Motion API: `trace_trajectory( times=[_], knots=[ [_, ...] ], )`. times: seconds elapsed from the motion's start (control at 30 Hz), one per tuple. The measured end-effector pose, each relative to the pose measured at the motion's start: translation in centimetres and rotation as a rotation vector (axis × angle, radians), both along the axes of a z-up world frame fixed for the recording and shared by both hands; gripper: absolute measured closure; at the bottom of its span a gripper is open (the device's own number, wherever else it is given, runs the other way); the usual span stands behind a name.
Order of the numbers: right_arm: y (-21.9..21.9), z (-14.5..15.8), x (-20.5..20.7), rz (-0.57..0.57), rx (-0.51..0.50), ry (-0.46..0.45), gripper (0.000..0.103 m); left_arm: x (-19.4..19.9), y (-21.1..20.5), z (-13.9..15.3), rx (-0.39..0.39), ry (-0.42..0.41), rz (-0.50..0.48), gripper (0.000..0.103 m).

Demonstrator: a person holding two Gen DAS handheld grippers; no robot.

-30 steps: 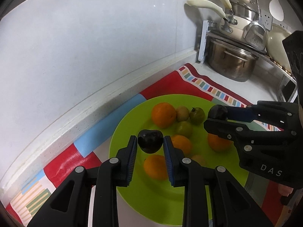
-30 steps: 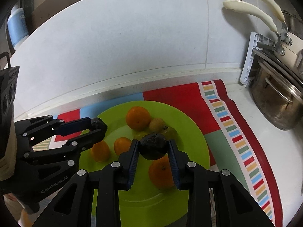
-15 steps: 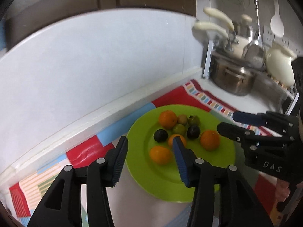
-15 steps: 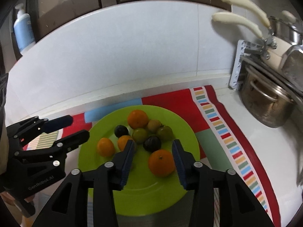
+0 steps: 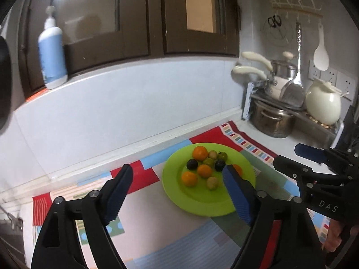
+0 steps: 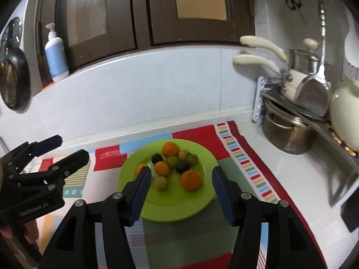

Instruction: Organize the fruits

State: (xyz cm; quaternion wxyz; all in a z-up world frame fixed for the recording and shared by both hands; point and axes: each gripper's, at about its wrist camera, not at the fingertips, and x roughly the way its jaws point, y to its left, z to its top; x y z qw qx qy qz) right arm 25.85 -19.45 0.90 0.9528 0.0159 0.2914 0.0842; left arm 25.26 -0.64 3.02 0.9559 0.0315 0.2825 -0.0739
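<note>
A lime green plate (image 5: 197, 204) (image 6: 177, 208) lies on a patchwork mat and holds several fruits: oranges (image 5: 200, 152) (image 6: 190, 180), two dark plums (image 5: 192, 164) (image 6: 182, 167) and small green-yellow fruits (image 6: 160, 183). My left gripper (image 5: 177, 179) is open and empty, held back above the mat near the plate's left side. It also shows in the right wrist view (image 6: 65, 148). My right gripper (image 6: 179, 177) is open and empty, above the plate's near edge. It also shows in the left wrist view (image 5: 294, 157).
The colourful mat (image 6: 244, 170) covers a white counter by a white tiled wall. Steel pots (image 6: 289, 132), pans with cream handles and a cream jug (image 5: 323, 107) stand at the right. A blue pump bottle (image 6: 56, 56) stands on the sill.
Both grippers let go of their dark plums, which now lie on the plate. Both opened wide and pulled back and up from the plate.
</note>
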Motion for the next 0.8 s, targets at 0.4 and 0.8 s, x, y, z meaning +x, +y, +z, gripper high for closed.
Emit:
trace_trajectory(
  times=[0.4, 0.8],
  knots=[
    [-0.8, 1.5, -8.1, -0.005, 0.001, -0.037, 0.039, -8.0, -0.7, 1.9, 0.024, -0.054, 0.025, 0.009],
    [-1.7, 2.9, -15.0, -0.006, -0.002, -0.072, 0.035, -14.5, -1.2, 3.5, 0.032, -0.074, 0.044, 0.005]
  ],
)
